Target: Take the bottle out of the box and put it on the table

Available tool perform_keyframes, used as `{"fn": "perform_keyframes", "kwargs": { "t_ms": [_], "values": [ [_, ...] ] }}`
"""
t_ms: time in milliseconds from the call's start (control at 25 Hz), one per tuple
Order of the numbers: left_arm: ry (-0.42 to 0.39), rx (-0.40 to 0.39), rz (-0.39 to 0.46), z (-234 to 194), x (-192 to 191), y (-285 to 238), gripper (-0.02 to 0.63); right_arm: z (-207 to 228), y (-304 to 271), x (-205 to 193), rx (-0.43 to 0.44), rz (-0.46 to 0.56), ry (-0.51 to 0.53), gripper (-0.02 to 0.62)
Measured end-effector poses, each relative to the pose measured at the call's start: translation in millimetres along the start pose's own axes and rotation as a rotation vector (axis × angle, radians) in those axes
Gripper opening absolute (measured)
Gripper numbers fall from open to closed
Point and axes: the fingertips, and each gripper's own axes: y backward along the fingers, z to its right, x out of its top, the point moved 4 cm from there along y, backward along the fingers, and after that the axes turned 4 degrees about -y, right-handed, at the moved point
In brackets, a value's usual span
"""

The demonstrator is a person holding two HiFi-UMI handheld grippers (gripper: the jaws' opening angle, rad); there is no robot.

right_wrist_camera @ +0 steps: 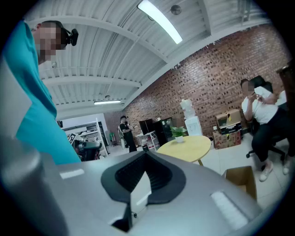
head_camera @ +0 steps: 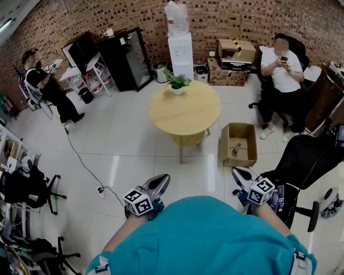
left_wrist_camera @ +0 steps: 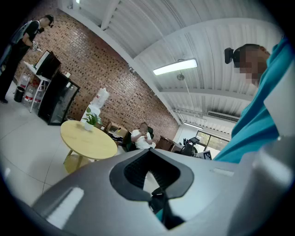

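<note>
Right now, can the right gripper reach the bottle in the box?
Likely not yet: the right gripper is shut and well short of the box; its open top leaves the bottle unblocked.

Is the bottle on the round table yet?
No, the bottle stands inside the cardboard box on the floor; the table holds only a potted plant.

An office lounge: brick wall [head_camera: 242, 16]; water cooler [head_camera: 180, 53] and black fridge [head_camera: 126, 59] along it; round table [head_camera: 188, 115] mid-floor; swivel chair [head_camera: 303, 156]; monitor [head_camera: 72, 52]; stacked cartons [head_camera: 231, 72].
</note>
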Motion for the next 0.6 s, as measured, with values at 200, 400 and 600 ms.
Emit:
{"fn": "perform_keyframes", "kwargs": {
  "t_ms": [200, 400, 600],
  "values": [
    [-0.033, 0.03, 0.003, 21.7, -3.7, -31.9, 0.002, 20.1, 31.4, 12.5, 0.016, -0.012, 0.023, 0.002],
    [-0.038, 0.037, -0.004, 48.0, -22.1, -73.5, 0.002, 53.4, 64.6, 10.5, 0.036, -0.037, 0.049, 0.002],
    [-0.039, 0.042, -0.022, 61.0, -37.9, -103.2, 0.002, 87.2, 80.4, 2.5, 0.038, -0.044, 0.012, 0.002]
  ]
}}
